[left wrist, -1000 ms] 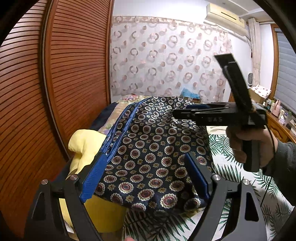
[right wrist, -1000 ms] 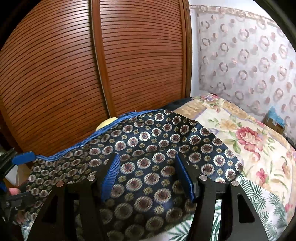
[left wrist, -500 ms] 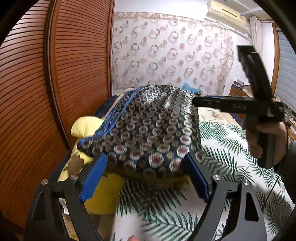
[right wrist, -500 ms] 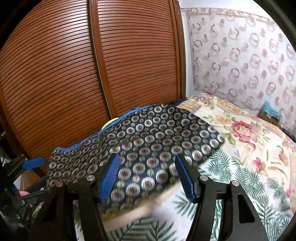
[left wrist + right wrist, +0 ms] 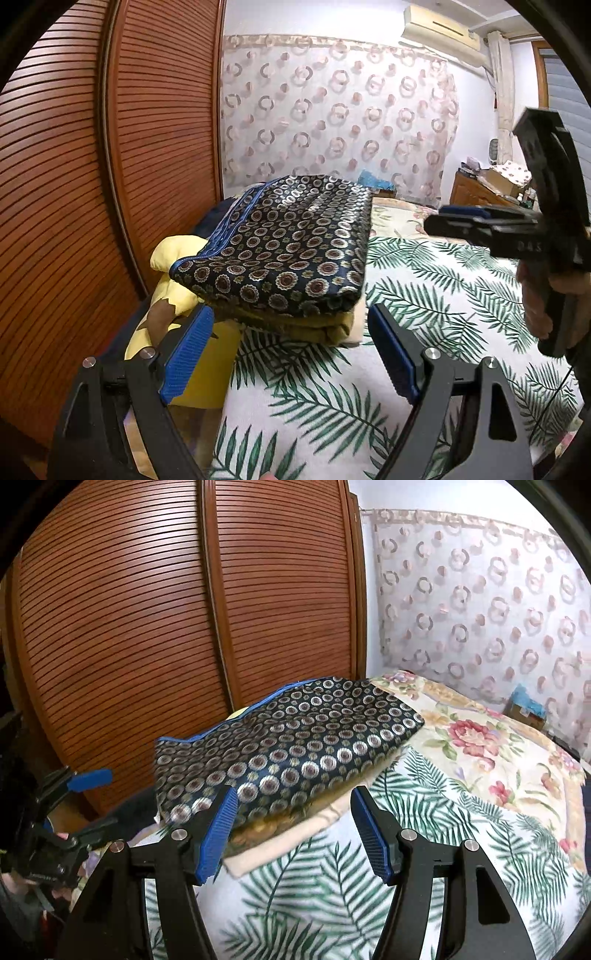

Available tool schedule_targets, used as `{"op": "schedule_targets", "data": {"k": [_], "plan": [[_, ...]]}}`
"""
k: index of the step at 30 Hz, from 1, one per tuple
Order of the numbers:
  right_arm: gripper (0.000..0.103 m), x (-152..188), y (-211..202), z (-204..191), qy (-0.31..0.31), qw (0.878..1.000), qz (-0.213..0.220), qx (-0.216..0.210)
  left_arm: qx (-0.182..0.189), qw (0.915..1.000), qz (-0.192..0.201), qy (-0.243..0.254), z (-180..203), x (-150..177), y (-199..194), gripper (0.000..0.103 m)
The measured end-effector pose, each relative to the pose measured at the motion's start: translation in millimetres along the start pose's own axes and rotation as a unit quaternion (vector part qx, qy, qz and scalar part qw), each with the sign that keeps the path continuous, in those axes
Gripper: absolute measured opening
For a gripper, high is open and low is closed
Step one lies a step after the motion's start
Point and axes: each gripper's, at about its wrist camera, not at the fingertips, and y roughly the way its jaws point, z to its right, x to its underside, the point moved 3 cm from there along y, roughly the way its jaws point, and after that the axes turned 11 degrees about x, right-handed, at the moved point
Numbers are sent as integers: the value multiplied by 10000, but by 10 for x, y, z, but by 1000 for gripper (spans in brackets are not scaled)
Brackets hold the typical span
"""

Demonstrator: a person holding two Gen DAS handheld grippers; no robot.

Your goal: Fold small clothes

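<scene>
Step in hand: pulling both grippers away from the folded patterned garment (image 5: pixel 284 254), judged from the empty jaws in front of the pile.
Left gripper (image 5: pixel 288 350): wide open, nothing between the blue pads, just before the near end of the pile.
Right gripper (image 5: pixel 291 827): open and empty, near the front edge of the garment without touching it.
How to do it well: keep the pads clear of the cloth edge so as not to drag the top layer; draw back straight and low; check that no corner hangs off.
Garment place: on top of a small pile of folded clothes at the left edge of the bed (image 5: pixel 424 295), beside the wooden wardrobe doors (image 5: pixel 184 609).
Garment look: dark blue, shiny, with rows of round medallions and a bright blue piping (image 5: pixel 236 716) along one side; folded flat, slightly domed, edges fairly even.
Under it: a mustard-yellow layer (image 5: pixel 314 326) and a pale one, partly hidden.
</scene>
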Motion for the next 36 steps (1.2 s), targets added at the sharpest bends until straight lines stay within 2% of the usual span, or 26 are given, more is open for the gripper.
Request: {"op": "schedule_targets", "data": {"k": [9,15,18,23,36], "plan": [[66,332,-626,-24,227,9994,66,260,385,9992,-92,-10,162,137,-162,86],[67,559,-1051,11,472,9972,137,558,583,9979,-123,237,383,193,-223,86],[68,689,-1288,25,598,9955,208,704,656,9972,-2,358,495,206,-289,86],[75,871,-1671,29,716,9931,291,879,986,9943,234,343,677,201,-437,86],[79,1423,-2433,97,868,9873,337,1289,1381,9888,3,573,1227,273,-406,86]]}}
